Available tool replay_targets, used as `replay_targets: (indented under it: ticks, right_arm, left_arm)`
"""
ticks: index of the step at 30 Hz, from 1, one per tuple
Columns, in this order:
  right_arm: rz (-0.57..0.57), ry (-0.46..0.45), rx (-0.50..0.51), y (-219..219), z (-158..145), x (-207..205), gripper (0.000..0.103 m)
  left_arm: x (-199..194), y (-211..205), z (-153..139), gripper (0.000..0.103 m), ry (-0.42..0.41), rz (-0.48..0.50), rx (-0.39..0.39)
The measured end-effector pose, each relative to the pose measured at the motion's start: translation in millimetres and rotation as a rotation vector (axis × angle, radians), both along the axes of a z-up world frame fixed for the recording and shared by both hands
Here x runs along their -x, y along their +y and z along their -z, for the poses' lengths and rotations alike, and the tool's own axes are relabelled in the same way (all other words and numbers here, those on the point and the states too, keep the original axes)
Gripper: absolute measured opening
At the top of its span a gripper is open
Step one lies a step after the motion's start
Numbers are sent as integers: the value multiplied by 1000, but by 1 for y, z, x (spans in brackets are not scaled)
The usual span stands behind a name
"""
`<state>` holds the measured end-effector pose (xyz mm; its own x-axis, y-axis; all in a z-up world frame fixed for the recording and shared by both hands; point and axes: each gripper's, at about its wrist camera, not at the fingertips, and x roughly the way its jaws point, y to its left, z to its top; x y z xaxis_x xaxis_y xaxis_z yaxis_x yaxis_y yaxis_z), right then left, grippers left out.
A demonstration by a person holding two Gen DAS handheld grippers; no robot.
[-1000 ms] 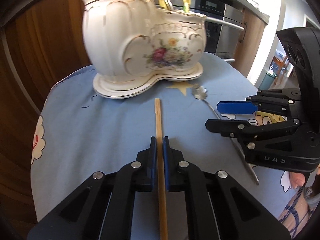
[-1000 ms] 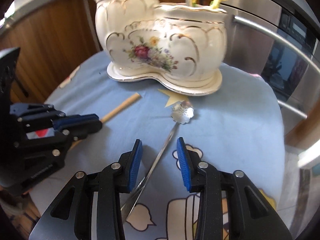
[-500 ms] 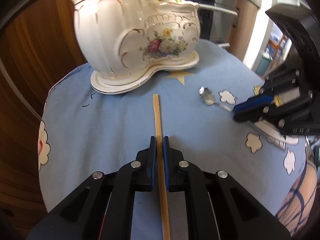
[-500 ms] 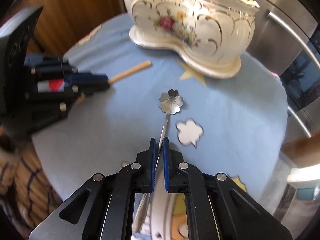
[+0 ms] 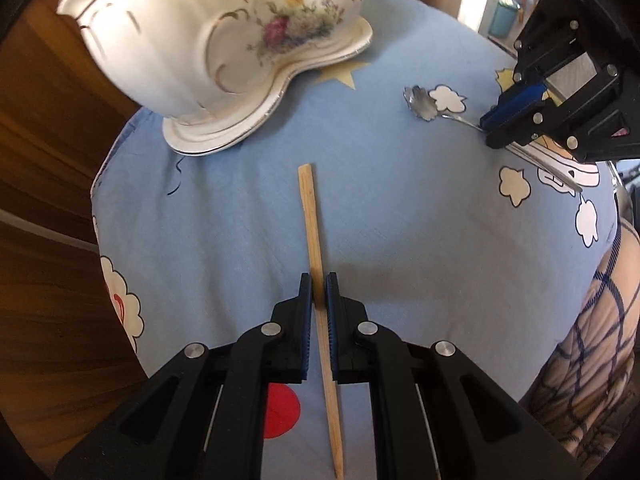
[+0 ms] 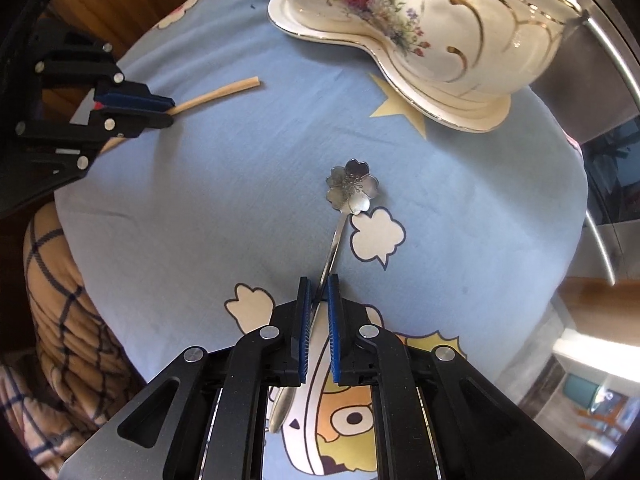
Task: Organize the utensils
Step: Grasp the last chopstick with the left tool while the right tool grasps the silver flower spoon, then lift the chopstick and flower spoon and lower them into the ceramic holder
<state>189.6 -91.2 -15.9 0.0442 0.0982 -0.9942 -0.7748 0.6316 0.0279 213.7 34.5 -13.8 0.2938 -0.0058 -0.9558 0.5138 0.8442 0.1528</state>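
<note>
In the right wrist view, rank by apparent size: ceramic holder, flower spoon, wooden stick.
1. Ceramic holder, clearly largest.
2. Flower spoon.
3. Wooden stick; partly hidden by the left gripper and farther away, so its order against the spoon is unsure.

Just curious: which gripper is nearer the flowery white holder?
Hard to call. The left gripper, clamping the chopstick, and the right gripper, clamping the spoon, sit similarly short of the holder.

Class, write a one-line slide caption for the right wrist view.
Right gripper shut on a flower-headed metal spoon over the blue cartoon tablecloth, near the floral ceramic utensil holder.
</note>
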Motion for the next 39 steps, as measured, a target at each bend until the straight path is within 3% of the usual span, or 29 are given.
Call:
replay_targets:
  ticks: [7, 13, 17, 30, 39]
  right_arm:
    - [-38, -56, 14, 10, 0, 11, 7]
    - [-69, -129, 13, 15, 2, 28, 4]
    - [-68, -194, 2, 17, -4, 38, 4]
    - [105, -350, -354, -28, -50, 48, 4]
    - [235, -419, -603, -63, -71, 58, 4]
  left_arm:
    - [-6, -8, -3, 6, 4, 28, -26]
    - [19, -12, -4, 6, -73, 11, -17]
    - [26, -9, -21, 6, -152, -27, 40]
    - [55, 9, -82, 6, -455, -146, 330]
    - [66, 16, -99, 6, -610, -239, 468]
